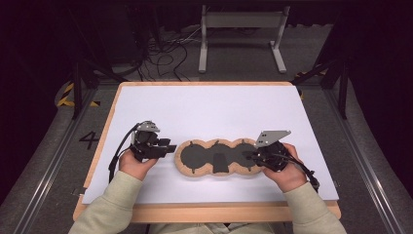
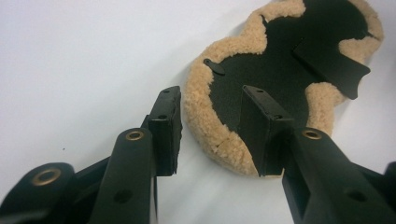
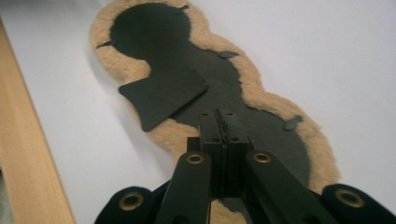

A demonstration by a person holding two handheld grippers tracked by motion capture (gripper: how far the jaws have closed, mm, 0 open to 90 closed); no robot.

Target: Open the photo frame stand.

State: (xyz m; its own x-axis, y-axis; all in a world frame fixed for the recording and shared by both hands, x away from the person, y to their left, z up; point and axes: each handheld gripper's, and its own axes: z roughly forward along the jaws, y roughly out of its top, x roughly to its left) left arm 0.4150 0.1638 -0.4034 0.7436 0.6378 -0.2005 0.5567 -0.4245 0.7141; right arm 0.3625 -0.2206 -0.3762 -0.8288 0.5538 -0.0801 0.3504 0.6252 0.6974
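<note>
Lying flat on the white table sheet point(image 1: 204, 112) is a three-lobed pad point(image 1: 216, 157) with a black felt-like face and a tan fleecy border; a loose black flap point(image 1: 220, 162) sits on its middle lobe and small black tabs poke out at the edges. Its long axis runs left to right across the table, parallel to the near wooden edge point(image 1: 209, 212), between my two hands.

My left gripper point(image 1: 164, 147) points right toward the pad's left lobe; in the left gripper view its jaws stand apart, one over bare sheet just beside the fleece, the other over the black face. My right gripper point(image 1: 249, 156) points left over the right lobe, jaws pressed together; whether they pinch any material I cannot tell. Both my forearms wear pale sleeves point(image 1: 117, 204).
</note>
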